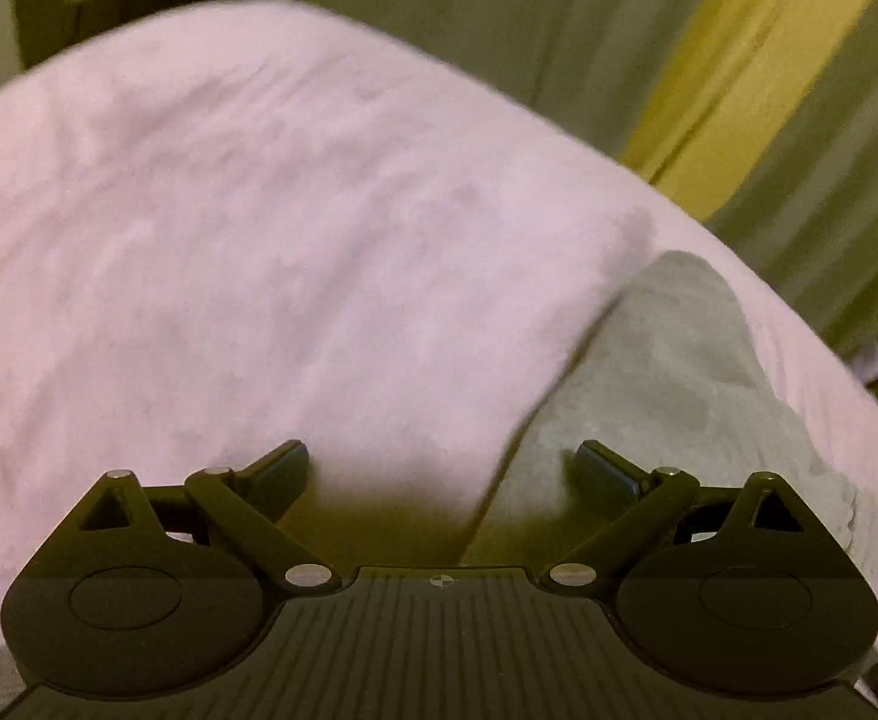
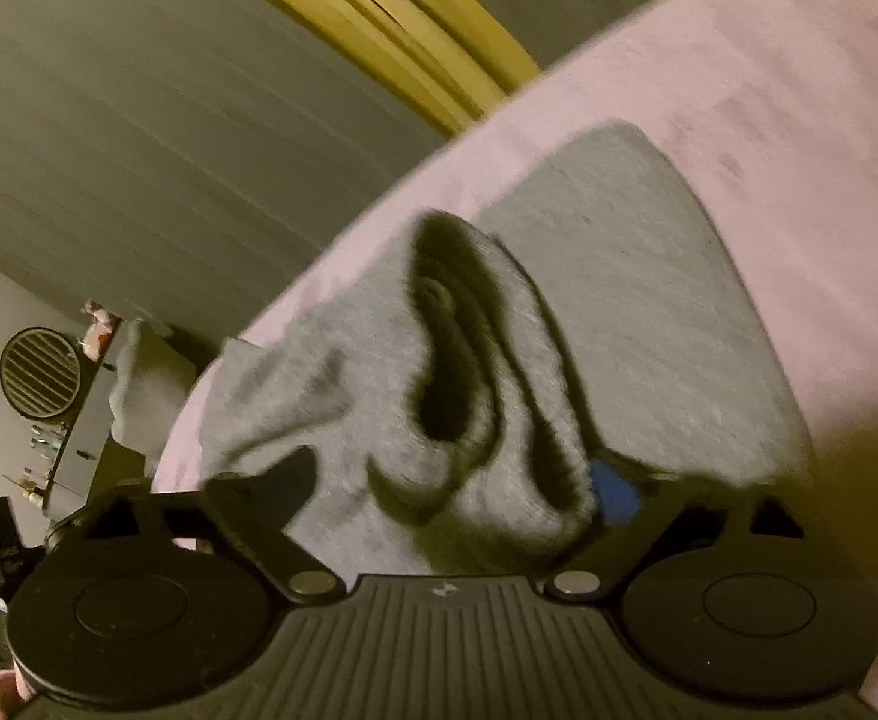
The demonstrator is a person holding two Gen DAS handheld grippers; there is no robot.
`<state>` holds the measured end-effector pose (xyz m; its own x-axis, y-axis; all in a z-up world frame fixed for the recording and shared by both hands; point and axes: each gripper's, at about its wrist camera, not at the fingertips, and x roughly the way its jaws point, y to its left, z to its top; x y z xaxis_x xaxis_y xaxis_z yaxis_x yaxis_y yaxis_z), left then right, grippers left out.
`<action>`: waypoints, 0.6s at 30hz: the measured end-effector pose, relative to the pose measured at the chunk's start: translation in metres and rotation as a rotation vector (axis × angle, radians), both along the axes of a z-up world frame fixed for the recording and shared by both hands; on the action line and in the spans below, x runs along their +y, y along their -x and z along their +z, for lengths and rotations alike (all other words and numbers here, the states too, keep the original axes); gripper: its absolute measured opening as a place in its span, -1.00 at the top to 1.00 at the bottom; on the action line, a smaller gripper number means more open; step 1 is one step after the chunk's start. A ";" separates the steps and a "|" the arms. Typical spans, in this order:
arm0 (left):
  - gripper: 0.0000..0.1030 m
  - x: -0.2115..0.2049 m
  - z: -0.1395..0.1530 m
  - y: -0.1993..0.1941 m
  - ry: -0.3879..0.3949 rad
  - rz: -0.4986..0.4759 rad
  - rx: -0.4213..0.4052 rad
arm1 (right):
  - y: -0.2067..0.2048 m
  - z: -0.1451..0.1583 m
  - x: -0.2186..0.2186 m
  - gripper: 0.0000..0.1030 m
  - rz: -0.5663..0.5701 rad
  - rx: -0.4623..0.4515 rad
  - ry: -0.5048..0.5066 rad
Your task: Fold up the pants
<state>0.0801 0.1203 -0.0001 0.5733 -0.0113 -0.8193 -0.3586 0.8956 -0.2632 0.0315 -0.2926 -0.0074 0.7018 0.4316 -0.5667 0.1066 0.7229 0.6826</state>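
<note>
Grey pants (image 1: 673,384) lie on a pink bedsheet (image 1: 246,228). In the left wrist view a flat grey leg runs up to the right. My left gripper (image 1: 442,468) is open and empty, low over the sheet at the pants' left edge. In the right wrist view the pants (image 2: 637,276) are bunched into folds (image 2: 457,360) right in front of my right gripper (image 2: 451,486). Its fingers stand wide apart with grey cloth between them; a blue pad (image 2: 616,495) shows on the right finger. Whether they pinch the cloth is not visible.
The pink bed (image 2: 799,90) ends at a curved edge. Beyond it hang grey curtains (image 2: 138,120) with a yellow strip (image 2: 390,18). A dark cabinet with a round vent (image 2: 39,381) and small items stands at the left in the right wrist view.
</note>
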 end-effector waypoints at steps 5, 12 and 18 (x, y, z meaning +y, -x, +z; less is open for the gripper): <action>-0.92 0.003 -0.011 -0.002 0.031 0.016 0.050 | -0.005 -0.001 0.006 -0.35 -0.003 0.000 0.016; -0.92 0.004 -0.012 -0.001 0.018 0.013 0.058 | -0.022 -0.009 0.024 -0.54 -0.009 0.040 0.005; -0.92 -0.002 -0.012 0.000 -0.031 0.014 0.073 | -0.022 0.000 0.037 0.01 -0.051 0.024 0.095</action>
<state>0.0803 0.1186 -0.0116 0.5117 0.0223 -0.8589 -0.3883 0.8977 -0.2080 0.0538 -0.2556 -0.0077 0.7070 0.3393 -0.6205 0.1607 0.7773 0.6082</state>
